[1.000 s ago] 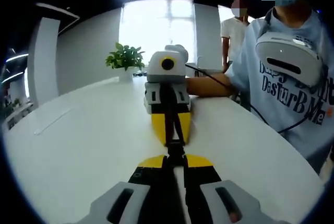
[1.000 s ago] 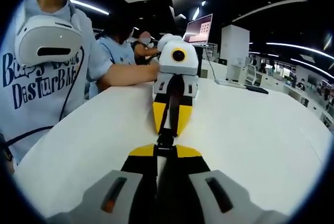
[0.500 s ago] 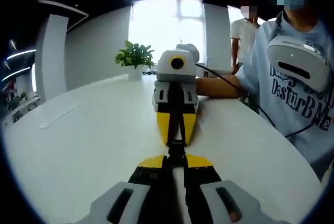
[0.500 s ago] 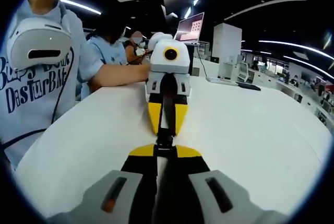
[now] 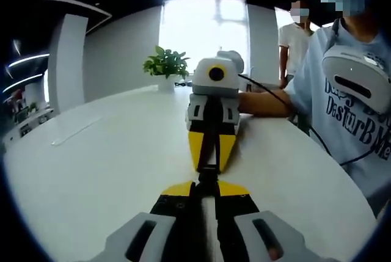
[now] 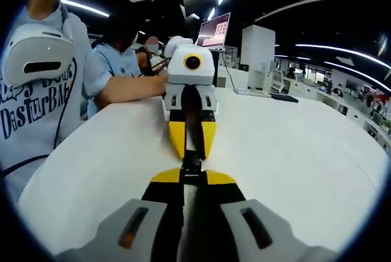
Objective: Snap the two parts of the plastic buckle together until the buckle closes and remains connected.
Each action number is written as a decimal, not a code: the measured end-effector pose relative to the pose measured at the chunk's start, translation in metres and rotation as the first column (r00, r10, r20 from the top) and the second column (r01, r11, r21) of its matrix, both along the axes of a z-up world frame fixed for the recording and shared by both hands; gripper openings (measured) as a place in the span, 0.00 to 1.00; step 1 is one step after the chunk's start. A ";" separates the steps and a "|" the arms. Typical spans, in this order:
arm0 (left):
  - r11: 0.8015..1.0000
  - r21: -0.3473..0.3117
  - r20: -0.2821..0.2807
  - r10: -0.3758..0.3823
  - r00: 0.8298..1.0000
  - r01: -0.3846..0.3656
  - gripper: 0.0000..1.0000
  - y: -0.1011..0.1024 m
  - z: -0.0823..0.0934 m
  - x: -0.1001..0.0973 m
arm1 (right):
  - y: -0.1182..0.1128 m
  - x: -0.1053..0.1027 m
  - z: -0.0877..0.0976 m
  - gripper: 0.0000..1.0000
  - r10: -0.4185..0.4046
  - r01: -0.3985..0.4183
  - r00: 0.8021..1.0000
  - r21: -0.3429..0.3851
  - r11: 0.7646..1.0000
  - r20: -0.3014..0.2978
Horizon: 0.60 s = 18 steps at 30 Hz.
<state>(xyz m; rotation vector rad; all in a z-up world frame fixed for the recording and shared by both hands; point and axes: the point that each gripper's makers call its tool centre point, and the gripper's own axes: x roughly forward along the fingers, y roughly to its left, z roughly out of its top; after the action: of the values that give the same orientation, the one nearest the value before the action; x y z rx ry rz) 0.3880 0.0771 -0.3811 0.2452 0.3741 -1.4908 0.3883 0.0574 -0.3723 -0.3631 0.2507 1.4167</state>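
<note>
Two grippers meet nose to nose above a white table [image 5: 91, 170], each clamped on one end of a small black plastic buckle. In the left gripper view, the left gripper [image 5: 206, 190] rises from the bottom edge with its yellow-tipped fingers [image 5: 177, 190] pressed together on the buckle [image 5: 208, 173], which sits between the two sets of tips. Just beyond it, the right gripper [image 5: 211, 163] points back toward the camera, its yellow fingers narrowing onto the far end of the same piece, with a black strap running up its middle. From these pictures I cannot tell whether the two halves are fully latched.

In the right gripper view the layout mirrors: the right gripper [image 6: 192, 178] is shut on the buckle [image 6: 192, 164], and the left gripper [image 6: 192, 154] faces it from just beyond, tips touching the same black part.

Farther back, a person's forearm [image 5: 263, 102] reaches along the table behind the right gripper, and a light blue printed shirt [image 5: 354, 115] with a white headset [image 5: 357, 76] hanging on it stands at the table's edge. A potted plant [image 5: 166, 66] sits at the far side, before a bright window. An open laptop [image 6: 219, 30] shows in the distance.
</note>
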 end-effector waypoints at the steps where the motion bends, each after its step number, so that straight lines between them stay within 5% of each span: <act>1: 1.000 0.000 -0.001 0.006 1.000 -0.006 0.10 0.000 0.000 0.001 | 0.000 0.000 0.000 0.10 -0.004 0.004 1.000 -0.001 1.000 0.001; 18: 0.999 -0.039 0.009 -0.031 0.999 0.031 0.12 0.001 0.000 0.001 | -0.001 -0.003 0.000 0.11 0.019 -0.019 1.000 0.015 1.000 0.023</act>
<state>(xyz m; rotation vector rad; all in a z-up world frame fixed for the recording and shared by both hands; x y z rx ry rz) 0.3887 0.0778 -0.3810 0.2271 0.3353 -1.5257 0.3855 0.0569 -0.3728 -0.3702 0.2179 1.4315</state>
